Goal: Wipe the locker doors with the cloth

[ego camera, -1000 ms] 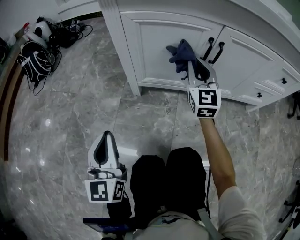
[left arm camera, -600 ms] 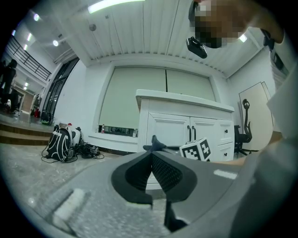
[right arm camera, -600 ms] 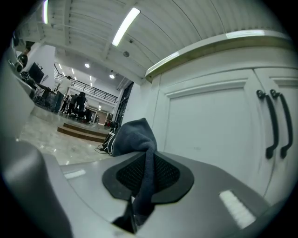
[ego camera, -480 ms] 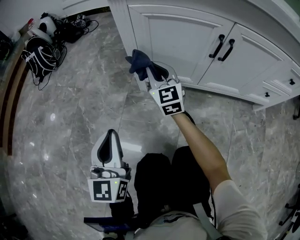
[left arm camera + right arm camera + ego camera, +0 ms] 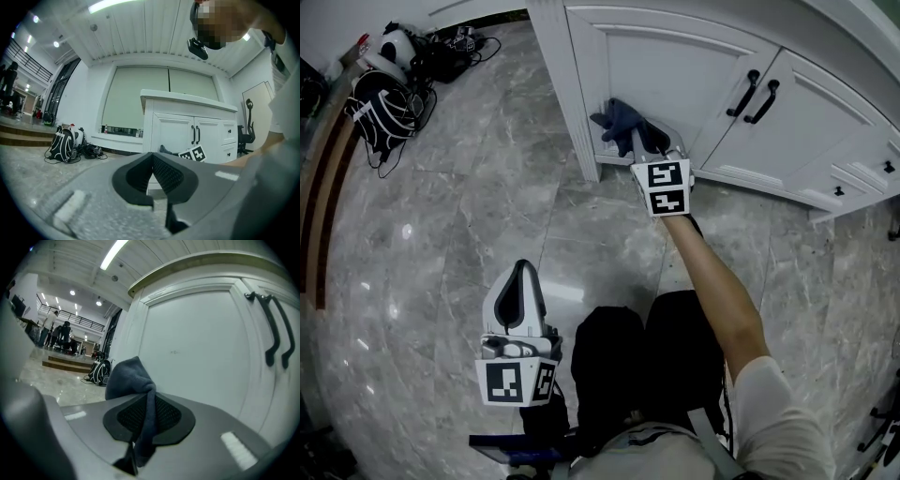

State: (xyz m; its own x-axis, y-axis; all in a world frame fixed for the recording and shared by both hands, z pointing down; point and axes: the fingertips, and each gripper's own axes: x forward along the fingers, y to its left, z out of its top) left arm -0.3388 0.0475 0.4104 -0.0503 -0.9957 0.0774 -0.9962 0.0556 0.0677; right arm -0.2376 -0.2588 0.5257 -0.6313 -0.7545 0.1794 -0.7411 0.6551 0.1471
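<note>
The dark blue cloth (image 5: 619,120) is pinched in my right gripper (image 5: 640,141), which is shut on it. The bunched cloth presses against the lower left part of the white left locker door (image 5: 675,66), near the corner post. In the right gripper view the cloth (image 5: 129,378) bulges out past the jaws of the right gripper (image 5: 147,416), just in front of the door panel (image 5: 197,343). My left gripper (image 5: 520,292) hangs low over the floor beside the person's knees, shut and empty. In its own view the left gripper (image 5: 153,176) points toward the lockers (image 5: 187,136).
Two black door handles (image 5: 752,96) sit where the two doors meet, to the right of the cloth. Drawers with small knobs (image 5: 839,190) lie further right. A backpack (image 5: 380,112) and cables lie on the marble floor (image 5: 469,216) at far left. People stand far off in the right gripper view.
My right gripper carried the cloth from beside the handles leftward to the door's left edge, then back a little right onto the door's lower left. The left gripper stayed still.
</note>
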